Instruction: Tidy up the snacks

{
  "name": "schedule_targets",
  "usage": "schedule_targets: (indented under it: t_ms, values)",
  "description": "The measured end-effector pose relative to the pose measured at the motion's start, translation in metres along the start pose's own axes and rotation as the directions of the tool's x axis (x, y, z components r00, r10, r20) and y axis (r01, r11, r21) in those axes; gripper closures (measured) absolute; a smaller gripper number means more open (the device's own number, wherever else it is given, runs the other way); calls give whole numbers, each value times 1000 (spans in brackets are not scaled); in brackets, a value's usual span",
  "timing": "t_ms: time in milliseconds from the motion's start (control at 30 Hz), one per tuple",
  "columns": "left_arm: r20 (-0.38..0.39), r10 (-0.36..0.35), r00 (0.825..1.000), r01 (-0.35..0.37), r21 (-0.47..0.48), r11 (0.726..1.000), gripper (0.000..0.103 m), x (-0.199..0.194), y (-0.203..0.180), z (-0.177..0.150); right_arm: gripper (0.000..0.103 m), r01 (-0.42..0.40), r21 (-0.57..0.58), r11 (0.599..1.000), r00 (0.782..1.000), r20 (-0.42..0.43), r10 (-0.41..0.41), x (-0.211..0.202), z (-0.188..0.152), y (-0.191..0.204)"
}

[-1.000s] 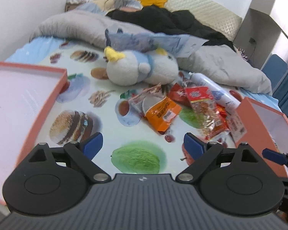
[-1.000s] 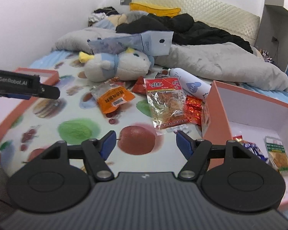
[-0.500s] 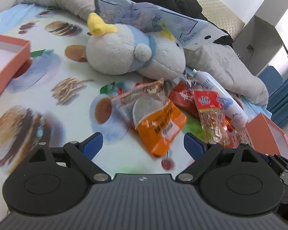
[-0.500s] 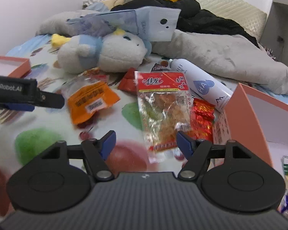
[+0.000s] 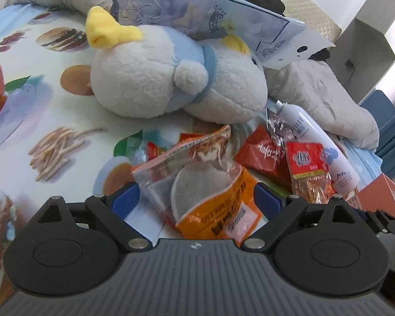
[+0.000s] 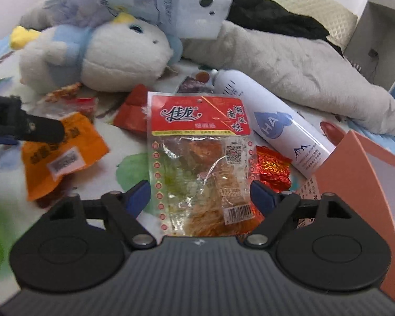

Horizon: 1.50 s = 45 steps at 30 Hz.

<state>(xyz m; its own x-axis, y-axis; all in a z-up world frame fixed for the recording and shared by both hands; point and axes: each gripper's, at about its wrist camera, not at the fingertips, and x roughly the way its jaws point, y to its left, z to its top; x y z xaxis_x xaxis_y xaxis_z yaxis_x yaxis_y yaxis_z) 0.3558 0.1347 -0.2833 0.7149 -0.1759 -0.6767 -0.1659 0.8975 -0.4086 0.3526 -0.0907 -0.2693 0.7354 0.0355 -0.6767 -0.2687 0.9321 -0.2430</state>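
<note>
**Two grippers sitting over the snack pile on the bed**

The left gripper (image 5: 196,201) is hanging low over an orange snack bag (image 5: 216,205). Its two blue fingers (image 5: 125,200) are standing wide apart, one on each side of the bag, and they are not squeezing it. Part of the bag is see-through, with a pale round snack showing inside.

The right gripper (image 6: 198,194) is sitting over a clear snack packet with a red top (image 6: 200,158). Its blue fingers (image 6: 138,193) are also standing wide apart, with the packet lying between them. I cannot tell if they are touching its edges.

All the snacks are lying on a bed sheet (image 5: 65,121) with food pictures on it. A red snack pouch (image 5: 262,155) is lying between the two bigger packets. A shiny red wrapper (image 6: 272,169) is peeking out just beside the clear packet.

A white spray bottle (image 6: 272,123) is lying on its side next to the snacks. An orange box (image 6: 355,181) is sitting to the right, touching the bottle's end. A white and blue plush toy (image 5: 171,79) is lying behind the snacks, with a pale blue bag (image 5: 197,18) resting on top of it. A grey blanket (image 6: 302,71) is bunching up behind.
</note>
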Motion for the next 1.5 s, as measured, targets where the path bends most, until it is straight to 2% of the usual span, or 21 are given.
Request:
schedule_targets:
  t_ms: [100, 133, 167, 333, 400, 433, 500, 567, 733, 967, 1200, 1500]
  values:
    - [18, 28, 999, -28, 20, 999, 7, 6, -5, 3, 19, -12, 6, 1000, 1000, -16, 12, 9, -1, -2]
    - [20, 36, 999, -37, 29, 999, 7, 8, -8, 3, 14, -15, 13, 1000, 1000, -19, 15, 12, -1, -3]
    - [20, 42, 999, -43, 38, 998, 8, 10, -10, 3, 9, -10, 31, 999, 1000, -23, 11, 14, -1, -6]
    - [30, 75, 997, -78, 86, 993, 8, 18, -19, 2, 8, -74, 193, 978, 993, -72, 89, 25, -5, -26]
    - [32, 85, 996, -88, 104, 991, 9, 19, -22, 0, 7, -89, 223, 971, 991, -78, 109, 25, -7, -28]
    - [34, 85, 996, -89, 108, 990, 9, 19, -23, -1, 9, -89, 217, 972, 991, -80, 108, 25, -6, -28]
    - [38, 93, 995, -97, 115, 989, 16, 18, -24, -2, 18, -95, 214, 972, 990, -80, 114, 23, -7, -27]
    - [39, 100, 994, -104, 123, 987, 17, 15, -24, -4, 30, -99, 214, 972, 989, -82, 119, 18, -6, -26]
    - [20, 92, 996, -94, 131, 987, 24, 5, -22, -10, 49, -107, 218, 970, 989, -74, 126, 3, -4, -22]
    - [-1, 74, 997, -73, 119, 990, 31, -15, -19, -25, 59, -158, 214, 964, 981, -72, 177, -25, -10, -16]
    - [-13, 78, 997, -76, 111, 991, 37, -42, -18, -42, 61, -182, 215, 960, 977, -72, 201, -47, -23, -16]
    - [-37, 93, 995, -89, 106, 990, 38, -80, -25, -73, 64, -214, 191, 958, 970, -76, 232, -87, -49, -13]
